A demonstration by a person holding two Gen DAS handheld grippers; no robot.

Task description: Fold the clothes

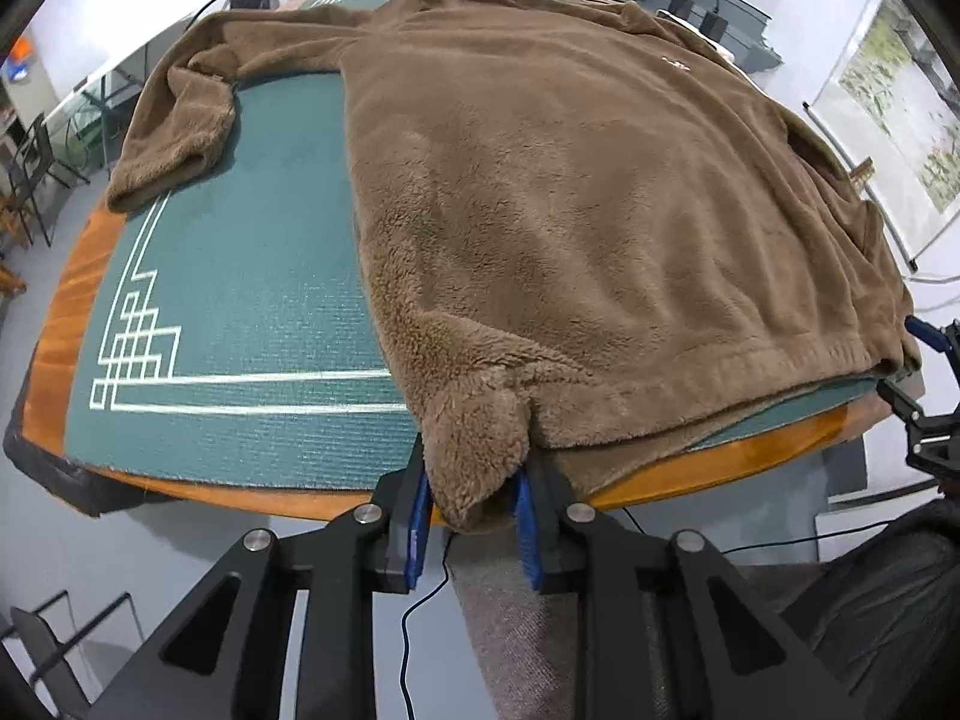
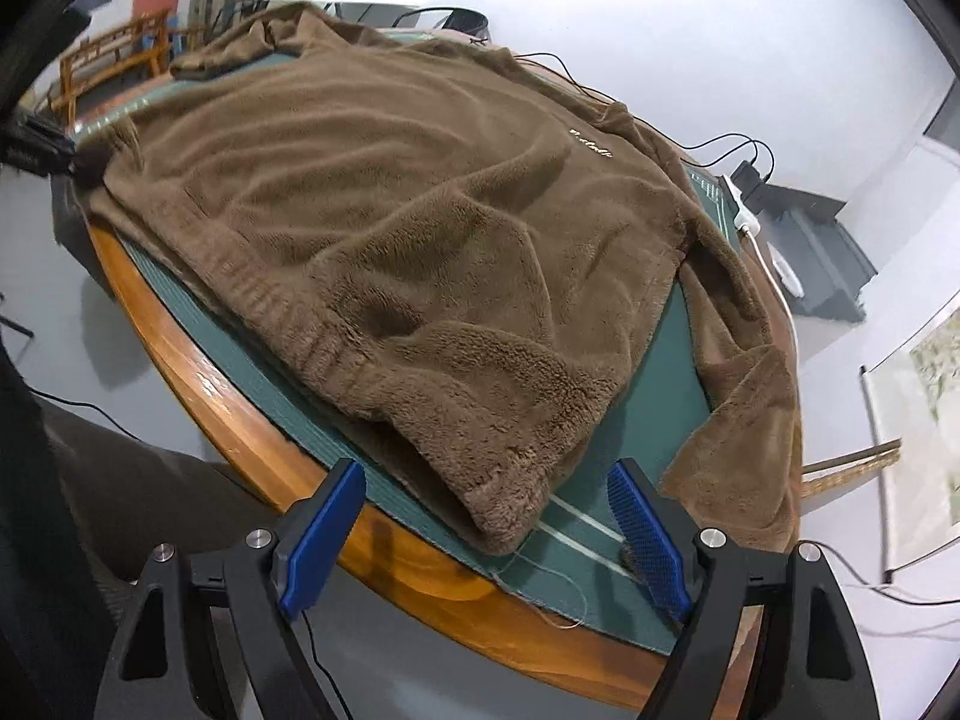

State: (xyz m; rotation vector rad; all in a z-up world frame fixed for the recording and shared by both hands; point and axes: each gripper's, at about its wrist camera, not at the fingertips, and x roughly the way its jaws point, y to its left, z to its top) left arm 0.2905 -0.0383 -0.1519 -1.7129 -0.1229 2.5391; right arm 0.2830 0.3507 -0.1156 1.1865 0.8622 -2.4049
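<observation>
A brown fleece sweater (image 1: 570, 192) lies spread front-up on a green mat (image 1: 240, 300), one sleeve (image 1: 174, 126) folded out to the far left. My left gripper (image 1: 474, 516) is shut on the sweater's near hem corner, which bunches between the blue pads (image 1: 420, 516) at the table's edge. In the right wrist view the same sweater (image 2: 420, 228) fills the table, and its other hem corner (image 2: 510, 504) lies on the mat between the pads of my right gripper (image 2: 486, 534). That gripper is open and its pads stand clear of the cloth. The right sleeve (image 2: 750, 420) trails toward the table's edge.
A round wooden table (image 1: 66, 312) carries the mat, which has white line patterns (image 1: 138, 348). Cables and a power strip (image 2: 744, 216) sit at the far side. Chairs (image 1: 30, 168) stand on the floor. A person's trouser leg (image 1: 516, 630) is below the left gripper.
</observation>
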